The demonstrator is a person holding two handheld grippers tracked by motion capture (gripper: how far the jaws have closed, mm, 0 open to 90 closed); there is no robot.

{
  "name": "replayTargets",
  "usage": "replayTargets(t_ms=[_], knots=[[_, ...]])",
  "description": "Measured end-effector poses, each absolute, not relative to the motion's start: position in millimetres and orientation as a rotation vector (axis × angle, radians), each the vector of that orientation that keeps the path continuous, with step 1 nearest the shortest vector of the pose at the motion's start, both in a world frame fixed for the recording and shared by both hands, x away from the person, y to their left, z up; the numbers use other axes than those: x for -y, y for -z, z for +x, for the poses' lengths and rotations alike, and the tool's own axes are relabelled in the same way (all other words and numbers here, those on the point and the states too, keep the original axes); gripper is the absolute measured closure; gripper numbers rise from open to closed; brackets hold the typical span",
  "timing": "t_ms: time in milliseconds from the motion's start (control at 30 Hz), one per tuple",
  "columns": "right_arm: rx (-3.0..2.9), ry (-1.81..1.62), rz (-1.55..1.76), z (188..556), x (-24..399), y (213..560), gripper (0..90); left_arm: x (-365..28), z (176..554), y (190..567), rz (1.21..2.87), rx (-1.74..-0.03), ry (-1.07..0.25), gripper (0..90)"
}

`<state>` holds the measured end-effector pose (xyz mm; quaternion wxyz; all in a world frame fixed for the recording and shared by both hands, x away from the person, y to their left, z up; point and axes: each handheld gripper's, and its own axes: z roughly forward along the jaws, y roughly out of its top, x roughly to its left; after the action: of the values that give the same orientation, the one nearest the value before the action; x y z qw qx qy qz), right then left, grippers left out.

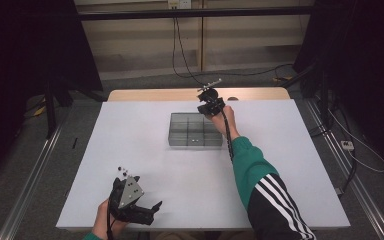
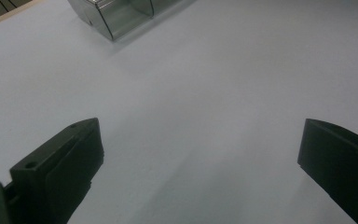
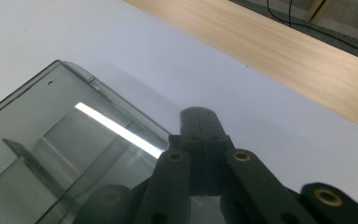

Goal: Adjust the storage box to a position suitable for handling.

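While the left tongs [image 1: 150,209] rest spread, the right tongs [image 3: 199,116] hang pressed together over an unlabelled clear compartment box [image 1: 195,129].

The compartment box [image 3: 65,154] looks like glossy clear plastic, the table [image 1: 145,165] smooth and matt, its far edge strip [image 3: 279,51] pale grained wood.

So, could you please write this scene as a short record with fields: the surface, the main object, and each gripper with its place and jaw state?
surface: white table
main object: clear compartment box, lid closed, near the table's middle
left gripper: near front edge, jaws open, nothing between them
right gripper: at the box's far right corner, above the lid's edge, jaws shut with nothing between them
contents: two small dark items in a front compartment
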<state>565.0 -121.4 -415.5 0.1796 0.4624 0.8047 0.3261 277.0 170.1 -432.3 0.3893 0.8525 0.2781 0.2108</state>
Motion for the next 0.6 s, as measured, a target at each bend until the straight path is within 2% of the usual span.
replayTargets(t_ms=[600], knots=[[-2.327, -0.807, 1.259, 572.0, 102.5, 421.8, 90.0, -170.9, 277.3, 432.5, 2.168, -0.702, -0.533, 0.0]])
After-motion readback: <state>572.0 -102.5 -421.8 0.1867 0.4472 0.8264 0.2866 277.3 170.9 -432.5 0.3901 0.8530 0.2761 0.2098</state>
